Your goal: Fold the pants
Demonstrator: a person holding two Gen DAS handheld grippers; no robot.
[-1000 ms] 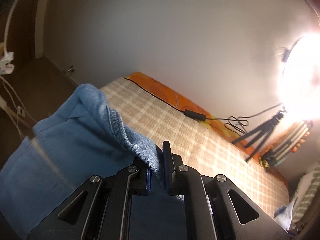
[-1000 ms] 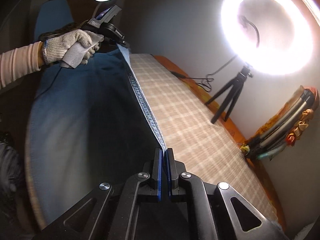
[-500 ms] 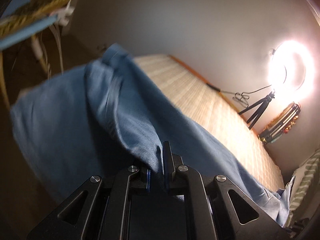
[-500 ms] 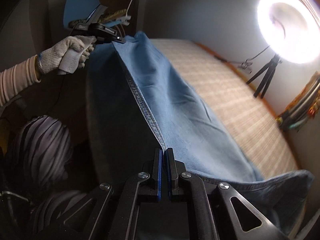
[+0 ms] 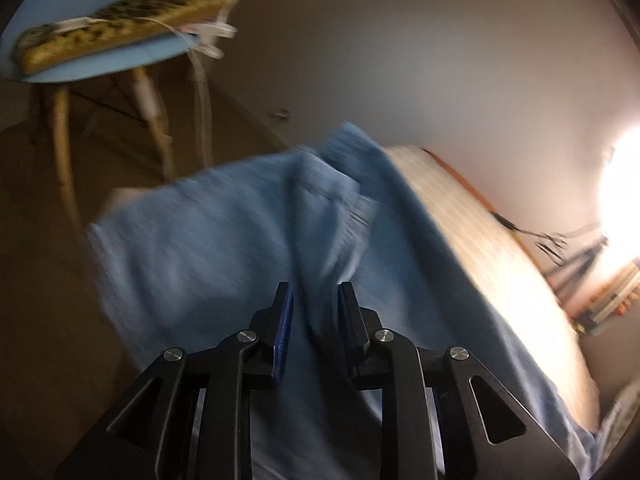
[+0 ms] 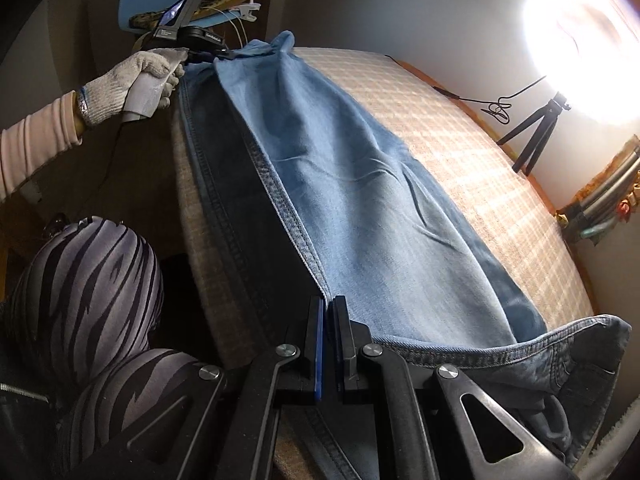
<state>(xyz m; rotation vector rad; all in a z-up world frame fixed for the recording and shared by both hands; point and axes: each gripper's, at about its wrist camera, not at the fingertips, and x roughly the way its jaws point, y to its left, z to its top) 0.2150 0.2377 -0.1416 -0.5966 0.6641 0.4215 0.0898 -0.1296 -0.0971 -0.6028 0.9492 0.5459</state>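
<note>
Blue denim pants (image 6: 360,184) lie lengthwise along the near side of the bed, one folded seam edge raised between the two grippers. My right gripper (image 6: 329,312) is shut on that seam near the waistband (image 6: 500,348). At the far end, a gloved hand (image 6: 136,76) holds my left gripper (image 6: 226,53) at the leg end. In the left wrist view the left gripper (image 5: 315,304) has its jaws opening. A ridge of the pants (image 5: 224,240) runs loosely between the fingers (image 5: 282,320), and the picture is blurred.
The bed has a beige plaid cover (image 6: 460,152), bare on its far half. A bright ring light (image 6: 580,40) on a small tripod (image 6: 536,136) stands at the wall side. A blue chair (image 5: 100,64) stands past the bed's end. Striped-legging legs (image 6: 88,288) are beside the bed.
Both grippers came down and the pants, held up in the air before, now lie spread on the bed. The left jaws, shut on the leg end earlier, have parted.
</note>
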